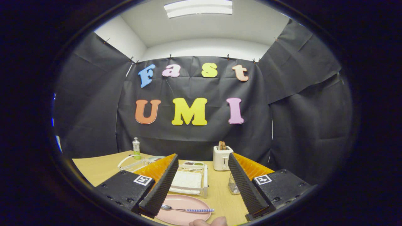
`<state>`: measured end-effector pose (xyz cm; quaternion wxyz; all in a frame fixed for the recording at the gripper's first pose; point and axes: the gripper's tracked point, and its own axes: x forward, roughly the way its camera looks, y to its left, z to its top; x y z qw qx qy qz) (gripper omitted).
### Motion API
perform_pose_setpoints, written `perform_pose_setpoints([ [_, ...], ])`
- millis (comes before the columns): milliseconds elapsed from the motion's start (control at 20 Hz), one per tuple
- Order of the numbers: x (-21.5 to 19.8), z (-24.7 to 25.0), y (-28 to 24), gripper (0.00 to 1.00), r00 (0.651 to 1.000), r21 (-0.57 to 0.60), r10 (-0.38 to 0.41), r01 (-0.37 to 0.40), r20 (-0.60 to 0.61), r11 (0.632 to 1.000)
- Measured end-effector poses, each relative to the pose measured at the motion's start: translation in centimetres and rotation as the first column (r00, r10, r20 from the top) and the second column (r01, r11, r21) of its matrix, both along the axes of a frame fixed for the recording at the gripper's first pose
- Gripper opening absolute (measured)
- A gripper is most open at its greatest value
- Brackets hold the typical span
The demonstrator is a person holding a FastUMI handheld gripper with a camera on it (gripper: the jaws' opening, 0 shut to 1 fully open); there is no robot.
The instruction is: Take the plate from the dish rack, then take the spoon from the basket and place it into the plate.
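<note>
The left finger [158, 185] covers the near-left rim of the plate [183, 214] and part of the spoon [185, 209] bowl. The right finger [243, 185] hides most of the basket [233, 185]. A fingertip [209, 222] shows at the near edge, the rest of the hand cut off. The tray's [191, 164] contents are too small to tell.

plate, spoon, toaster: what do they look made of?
Plate: pink, matte, even colour, probably plastic or melamine, though glazed ceramic is possible. Spoon, lying in the plate: shiny metal bowl that catches the light; blue-and-white patterned handle, likely plastic or ceramic. Toaster: white, smooth, looks like a moulded plastic shell. The tongs are open, with the plate between their fingers.
</note>
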<state>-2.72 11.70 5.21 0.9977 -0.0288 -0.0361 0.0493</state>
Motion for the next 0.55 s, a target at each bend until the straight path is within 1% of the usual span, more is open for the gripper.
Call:
perform_pose_setpoints([
  [250,-0.09,-0.32,-0.59,1.00,1.000,-0.006,-0.019,0.019,0.002,1.000],
  [550,0.09,-0.59,-0.36,1.00,1.000,-0.012,-0.020,0.020,-0.004,1.000],
])
